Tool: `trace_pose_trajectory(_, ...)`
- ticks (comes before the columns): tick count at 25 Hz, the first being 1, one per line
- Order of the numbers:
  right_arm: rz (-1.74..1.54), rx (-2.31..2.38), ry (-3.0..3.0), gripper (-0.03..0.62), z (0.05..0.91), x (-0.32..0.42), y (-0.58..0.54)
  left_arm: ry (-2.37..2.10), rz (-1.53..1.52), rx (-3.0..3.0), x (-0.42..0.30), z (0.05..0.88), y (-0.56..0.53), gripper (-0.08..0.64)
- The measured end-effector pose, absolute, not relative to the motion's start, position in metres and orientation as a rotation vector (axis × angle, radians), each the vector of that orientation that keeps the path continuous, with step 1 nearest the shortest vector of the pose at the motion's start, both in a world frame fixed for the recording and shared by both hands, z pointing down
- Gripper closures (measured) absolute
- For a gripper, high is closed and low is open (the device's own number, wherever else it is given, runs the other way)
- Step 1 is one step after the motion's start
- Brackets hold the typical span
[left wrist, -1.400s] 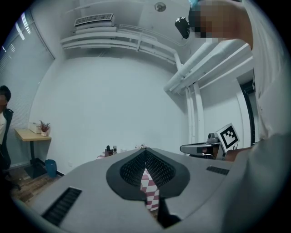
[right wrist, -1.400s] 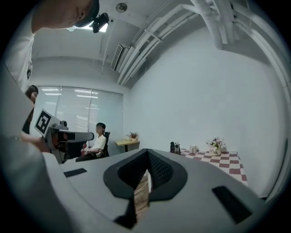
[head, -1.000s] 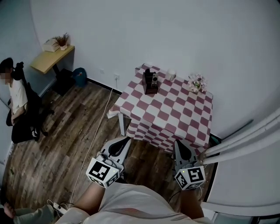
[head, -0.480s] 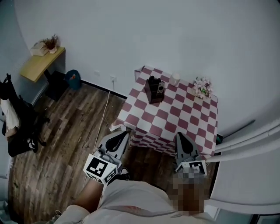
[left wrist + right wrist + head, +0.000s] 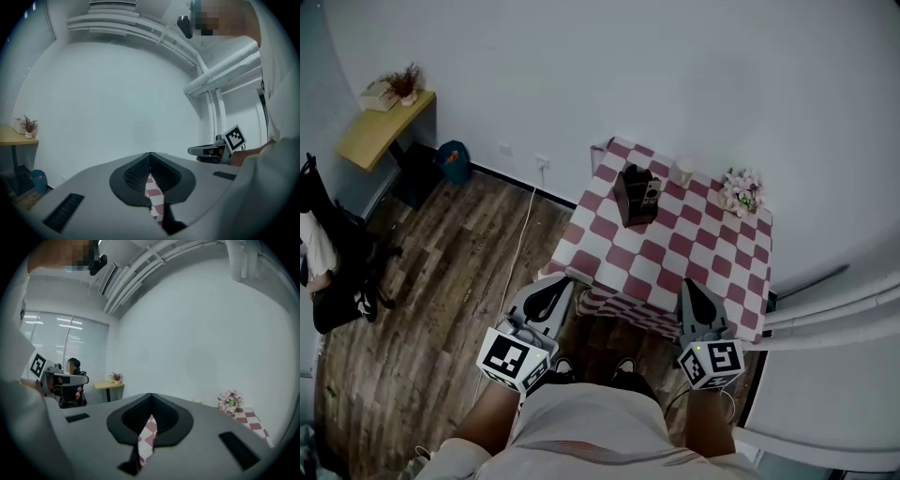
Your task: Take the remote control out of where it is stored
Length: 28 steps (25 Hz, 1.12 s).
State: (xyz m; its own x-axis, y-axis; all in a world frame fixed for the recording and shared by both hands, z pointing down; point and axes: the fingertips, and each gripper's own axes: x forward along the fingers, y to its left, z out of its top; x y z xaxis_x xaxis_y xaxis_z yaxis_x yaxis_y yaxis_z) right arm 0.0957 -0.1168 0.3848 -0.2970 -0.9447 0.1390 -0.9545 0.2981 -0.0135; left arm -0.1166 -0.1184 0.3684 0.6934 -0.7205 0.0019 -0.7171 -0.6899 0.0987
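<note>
The remote control (image 5: 651,192) stands upright in a dark holder (image 5: 632,197) on the far part of a table with a red-and-white checked cloth (image 5: 675,258). My left gripper (image 5: 565,281) is shut and holds nothing, just short of the table's near left corner. My right gripper (image 5: 688,283) is also shut and holds nothing, at the table's near edge. Both are well short of the holder. In the left gripper view the jaws (image 5: 150,154) meet, with checked cloth showing below them. The right gripper view shows the same (image 5: 151,395).
A white cup (image 5: 682,172) and a small flower pot (image 5: 741,192) stand at the table's back. A yellow desk (image 5: 380,131), a blue bin (image 5: 453,161) and a chair with a person (image 5: 328,262) are at the left. A white cable (image 5: 520,244) runs over the wooden floor.
Both grippers have moved forward toward the table, which now lies closer in the head view. Their jaws stay shut.
</note>
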Motion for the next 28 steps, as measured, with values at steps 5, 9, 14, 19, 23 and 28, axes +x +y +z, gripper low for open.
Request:
trace_pose_trajectory(5, 0.158, 1.760, -2.492, 0.578, 0.388, 0.115, -0.142, -1.299, -0.026, 2.760, -0.107, 0.367, -0.125, 0.552)
trace_pose_trajectory(9, 0.176, 1.704, -2.538, 0.578, 0.393, 0.139, -0.165, -1.394, -0.010, 2.710, -0.085, 0.367, -0.131, 0.552)
trace_pose_trajectory(14, 0.196, 1.635, -2.583, 0.578, 0.406, 0.172, -0.190, -1.482, 0.008, 2.654, -0.051, 0.371, -0.145, 0.552)
trace_pose_trajectory(19, 0.224, 1.624, -2.571, 0.577, 0.422, 0.184, -0.215, -1.499, 0.049, 2.617, -0.037, 0.379, -0.150, 0.552)
trace_pose_trajectory(23, 0.190, 1.685, -2.496, 0.570, 0.430, 0.178, -0.246, -1.493, 0.059, 2.606, -0.043, 0.383, -0.160, 0.552)
trace_pose_trajectory(28, 0.189, 1.707, -2.419, 0.455, 0.447, 0.159, -0.302, -1.494, 0.069, 2.590, -0.062, 0.392, -0.171, 0.552)
